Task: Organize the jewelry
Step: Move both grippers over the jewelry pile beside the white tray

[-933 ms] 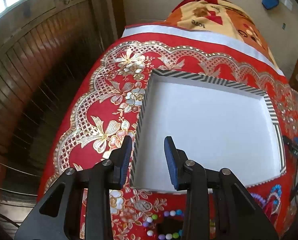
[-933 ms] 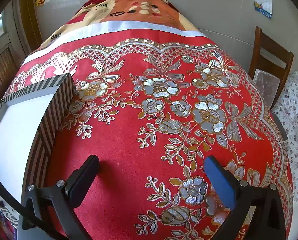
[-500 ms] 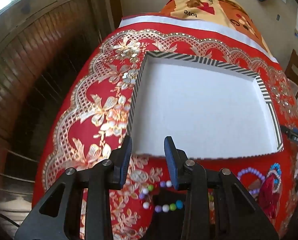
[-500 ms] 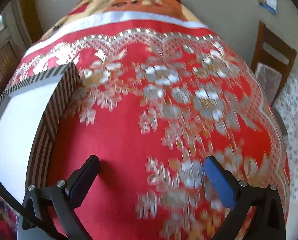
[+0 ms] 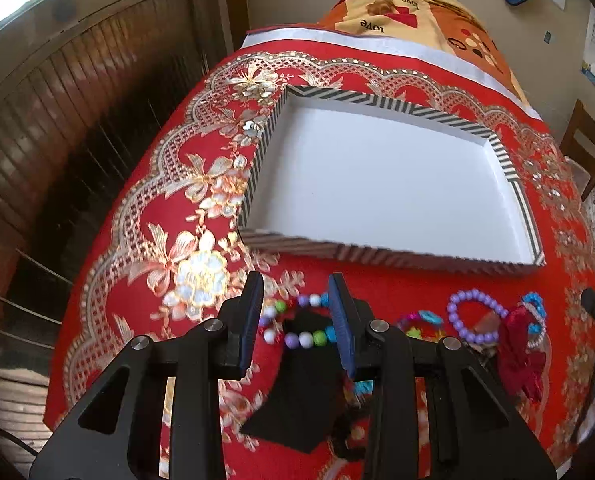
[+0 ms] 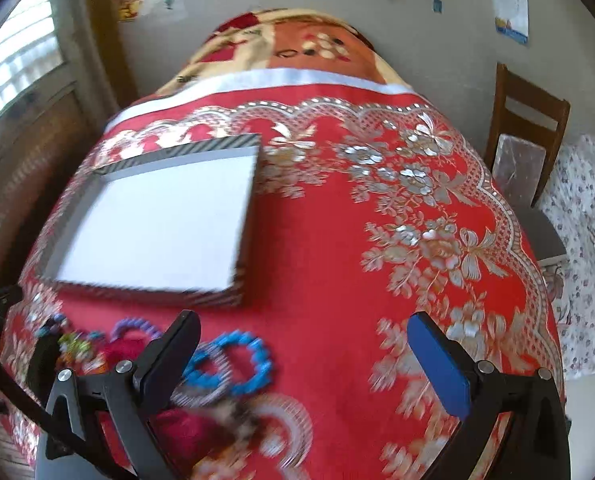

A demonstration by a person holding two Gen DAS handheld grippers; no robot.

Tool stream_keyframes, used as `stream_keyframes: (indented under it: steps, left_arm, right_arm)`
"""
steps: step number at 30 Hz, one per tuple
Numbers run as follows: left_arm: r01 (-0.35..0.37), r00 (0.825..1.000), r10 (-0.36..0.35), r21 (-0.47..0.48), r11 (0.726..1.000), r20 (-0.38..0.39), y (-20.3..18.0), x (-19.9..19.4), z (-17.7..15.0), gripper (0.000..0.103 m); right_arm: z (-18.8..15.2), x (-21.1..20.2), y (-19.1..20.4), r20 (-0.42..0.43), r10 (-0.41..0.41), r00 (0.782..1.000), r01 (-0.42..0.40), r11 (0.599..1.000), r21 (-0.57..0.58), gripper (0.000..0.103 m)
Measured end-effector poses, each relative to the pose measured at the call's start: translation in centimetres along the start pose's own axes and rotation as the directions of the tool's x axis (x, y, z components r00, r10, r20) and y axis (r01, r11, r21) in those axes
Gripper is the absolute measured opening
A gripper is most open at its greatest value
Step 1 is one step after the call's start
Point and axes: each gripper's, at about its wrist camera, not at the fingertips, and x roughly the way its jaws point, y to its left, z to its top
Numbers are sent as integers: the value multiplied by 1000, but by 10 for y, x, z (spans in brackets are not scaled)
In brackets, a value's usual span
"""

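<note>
The left gripper [image 5: 297,320] stands half open, holding nothing, above a multicoloured bead bracelet [image 5: 297,334] at the table's near edge. The right gripper [image 6: 303,356] gapes wide, empty. The striped tray [image 5: 513,176] lies mid-table.

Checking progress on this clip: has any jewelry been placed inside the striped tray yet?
No. The striped tray shows only its bare white floor, while the purple bead bracelet lies on the red tablecloth in front of it.
</note>
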Motion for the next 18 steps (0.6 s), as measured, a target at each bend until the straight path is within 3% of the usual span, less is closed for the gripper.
stream_keyframes:
  steps: [9,18]
  left_arm:
    - [22,1000,-22,-9,1000,7,-10,-22,-23,33]
    - [37,999,-37,-3,999,10,-8,-34,-37,33]
  right_arm:
    - [-28,-36,53,21,71,997,-70,997,-45,103]
    - [-37,-51,79,19,100,995,-99,993,-66,103]
